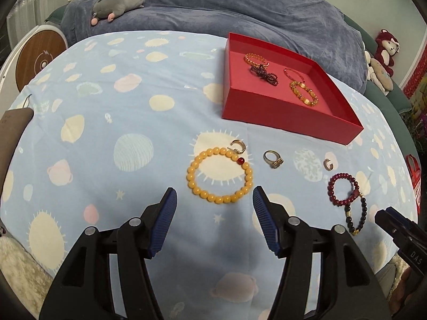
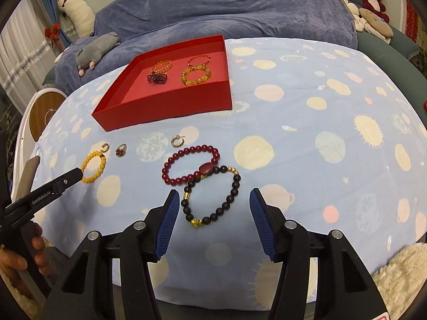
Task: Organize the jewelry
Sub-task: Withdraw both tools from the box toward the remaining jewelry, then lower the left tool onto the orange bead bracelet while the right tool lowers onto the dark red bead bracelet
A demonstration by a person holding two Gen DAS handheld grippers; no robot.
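Two grippers, both spread, nothing between pads. Left gripper (image 1: pixel 214 194): yellow bead bracelet (image 1: pixel 220 175) just ahead of fingertips. Right gripper (image 2: pixel 214 196): black bead bracelet (image 2: pixel 210 196) lying between tips, overlapping dark red bracelet (image 2: pixel 190 165) beyond. Farther out: ring (image 1: pixel 272 159), two hoop earrings, red tray (image 1: pixel 280 106) holding four pieces.

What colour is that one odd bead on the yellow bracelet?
Dark red, on the yellow bracelet; the left wrist view shows it best.

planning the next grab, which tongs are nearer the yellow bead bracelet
Left. The left tongs are open just short of the yellow bead bracelet. The right tongs are off to its right, over the black bead bracelet.
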